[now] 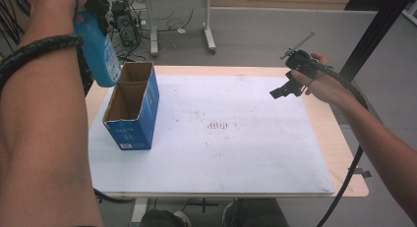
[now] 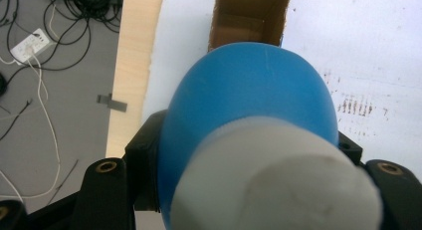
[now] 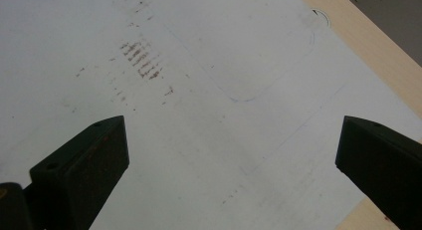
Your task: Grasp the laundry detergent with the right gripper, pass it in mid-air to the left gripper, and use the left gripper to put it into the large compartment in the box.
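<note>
Bottle: a blue bottle (image 1: 98, 50) with a white cap (image 2: 278, 185) hangs in the air, bottom down, just above the back end of the open box.
Box: a blue cardboard box (image 1: 133, 116) stands on the left part of the desk (image 1: 344, 168), flaps open, brown inside, nothing visible in it.
Progress: judging by this, the bottle is picked up and brought over the box; lowering it in and letting go are left.
Left gripper (image 1: 96, 6): jaws pinch the bottle near its cap, one on each side of it.
Right gripper (image 1: 287, 89): held above the desk's right side, well apart from the box, jaws spread wide with nothing between them.
Sheet: a white sheet (image 3: 209, 140) with faint brown marks covers the desk.
</note>
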`<state>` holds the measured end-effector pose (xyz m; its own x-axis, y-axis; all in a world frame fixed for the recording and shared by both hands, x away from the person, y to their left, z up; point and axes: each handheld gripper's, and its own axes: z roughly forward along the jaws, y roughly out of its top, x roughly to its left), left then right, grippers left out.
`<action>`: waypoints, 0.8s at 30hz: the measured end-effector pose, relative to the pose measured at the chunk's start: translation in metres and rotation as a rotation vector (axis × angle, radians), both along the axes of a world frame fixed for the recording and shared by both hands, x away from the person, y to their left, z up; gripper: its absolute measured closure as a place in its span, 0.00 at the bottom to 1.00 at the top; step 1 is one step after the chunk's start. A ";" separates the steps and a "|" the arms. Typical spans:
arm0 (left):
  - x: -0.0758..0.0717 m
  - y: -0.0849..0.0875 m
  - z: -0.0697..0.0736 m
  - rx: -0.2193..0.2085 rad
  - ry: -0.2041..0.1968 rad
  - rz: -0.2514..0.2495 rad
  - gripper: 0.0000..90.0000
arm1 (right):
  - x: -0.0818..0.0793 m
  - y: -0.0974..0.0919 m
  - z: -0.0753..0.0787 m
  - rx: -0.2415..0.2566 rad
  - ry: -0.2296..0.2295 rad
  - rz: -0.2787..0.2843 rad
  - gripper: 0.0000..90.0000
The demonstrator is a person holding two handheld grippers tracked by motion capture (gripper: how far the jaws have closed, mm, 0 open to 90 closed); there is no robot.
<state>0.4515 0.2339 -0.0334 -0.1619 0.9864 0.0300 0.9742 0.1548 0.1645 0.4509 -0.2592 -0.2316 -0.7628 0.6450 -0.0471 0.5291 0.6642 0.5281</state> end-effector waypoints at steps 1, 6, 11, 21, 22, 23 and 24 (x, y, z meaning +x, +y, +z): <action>0.000 0.000 -0.001 0.000 0.002 0.000 0.41 | 0.000 0.000 0.000 0.000 0.000 0.001 0.00; 0.002 0.000 -0.008 -0.002 0.010 -0.002 0.41 | 0.001 -0.001 -0.001 -0.001 0.001 0.000 0.00; 0.003 0.001 -0.016 -0.004 0.013 -0.003 0.41 | 0.000 0.000 -0.003 0.000 0.002 0.002 0.00; 0.006 0.002 -0.039 -0.015 0.027 -0.004 0.41 | 0.000 0.000 -0.003 -0.001 -0.001 0.002 0.00; 0.007 0.002 -0.041 -0.017 0.028 -0.003 0.41 | 0.000 0.000 -0.003 -0.001 -0.001 0.002 0.00; 0.007 0.002 -0.044 -0.021 0.030 -0.003 0.41 | 0.000 0.000 -0.003 -0.001 -0.002 0.001 0.00; 0.007 0.002 -0.046 -0.023 0.031 -0.004 0.41 | 0.000 0.000 -0.003 -0.001 -0.002 0.001 0.00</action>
<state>0.4587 0.2356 -0.0796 -0.1569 0.9875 0.0120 0.9794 0.1540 0.1303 0.4508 -0.2596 -0.2346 -0.7634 0.6441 -0.0496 0.5272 0.6655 0.5285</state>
